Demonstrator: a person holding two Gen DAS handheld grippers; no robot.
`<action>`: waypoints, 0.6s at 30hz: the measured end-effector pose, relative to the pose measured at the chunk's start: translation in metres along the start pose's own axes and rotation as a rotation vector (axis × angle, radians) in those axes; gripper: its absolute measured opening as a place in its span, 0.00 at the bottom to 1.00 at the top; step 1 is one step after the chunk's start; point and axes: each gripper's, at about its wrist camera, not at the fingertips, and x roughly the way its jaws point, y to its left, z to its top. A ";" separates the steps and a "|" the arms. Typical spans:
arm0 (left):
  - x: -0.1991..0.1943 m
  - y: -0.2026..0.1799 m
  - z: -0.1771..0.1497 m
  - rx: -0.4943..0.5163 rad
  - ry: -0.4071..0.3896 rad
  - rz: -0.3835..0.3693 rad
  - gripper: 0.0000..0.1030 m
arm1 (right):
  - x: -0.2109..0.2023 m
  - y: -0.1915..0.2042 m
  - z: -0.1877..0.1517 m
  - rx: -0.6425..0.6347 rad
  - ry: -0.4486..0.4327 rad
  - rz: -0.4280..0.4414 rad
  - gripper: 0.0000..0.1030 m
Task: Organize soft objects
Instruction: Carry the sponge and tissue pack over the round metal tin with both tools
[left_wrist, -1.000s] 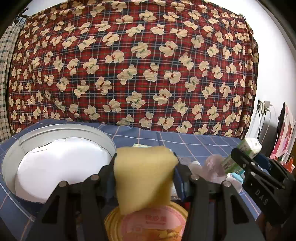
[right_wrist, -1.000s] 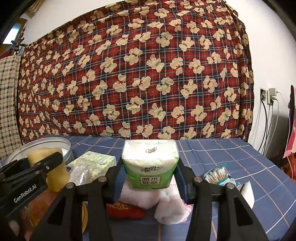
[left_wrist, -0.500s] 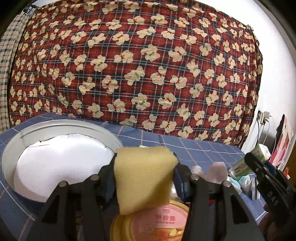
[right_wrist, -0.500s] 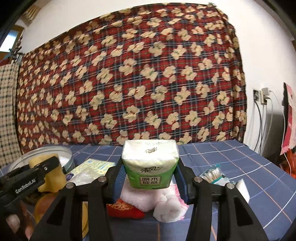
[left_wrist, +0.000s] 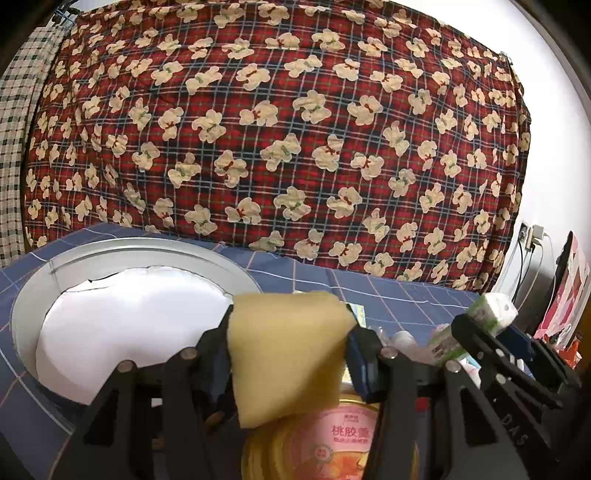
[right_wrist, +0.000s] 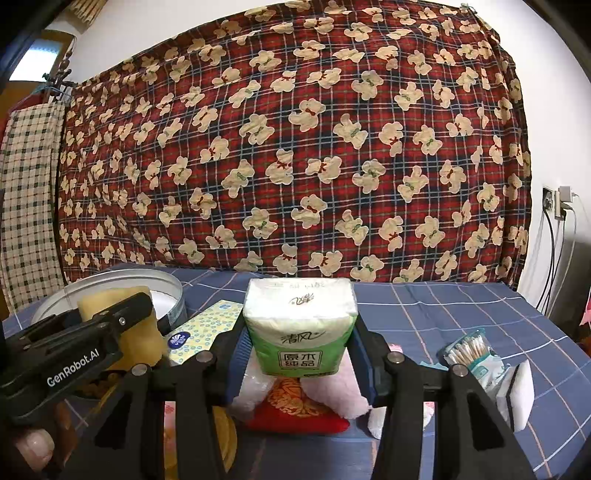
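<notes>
Between the fingers of the left gripper (left_wrist: 290, 354) a yellow sponge (left_wrist: 288, 354) is being pinched and carried clear of the desk (left_wrist: 388, 291), its sides visibly pressed inward by the two pads. Just below it a round gold-rimmed can (left_wrist: 332, 446) with a pink label is being passed over, and ahead and to the left the open silver tin (left_wrist: 33, 295) with its white lining is lying close, its near rim almost touching the gripper's left finger in this view. That is the relation on which the coming move is judged to turn: the tin is sitting forward-left of the sponge, nearer to the left gripper than to the right one. The right gripper (right_wrist: 299, 332) is being held closed on a green-and-white tissue pack (right_wrist: 299, 328), gripped upright by its sides, above a pink towel (right_wrist: 343, 398) and a red embroidered pouch (right_wrist: 295, 410). Further out on the blue checked cloth a patterned tissue packet (right_wrist: 207, 328), a bag of cotton swabs (right_wrist: 472, 354) and a white sponge block (right_wrist: 521, 395) are lying. Neither held item is yet being lowered into the tin.
</notes>
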 end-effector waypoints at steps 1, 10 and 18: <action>0.000 0.000 0.000 0.003 0.001 0.004 0.50 | 0.000 0.001 0.000 0.000 0.002 0.001 0.50; 0.004 -0.002 0.001 0.045 0.034 0.018 0.50 | 0.007 0.010 0.000 -0.014 0.019 0.034 0.50; 0.006 -0.005 0.000 0.056 0.043 0.021 0.50 | 0.013 0.015 0.001 -0.020 0.030 0.045 0.50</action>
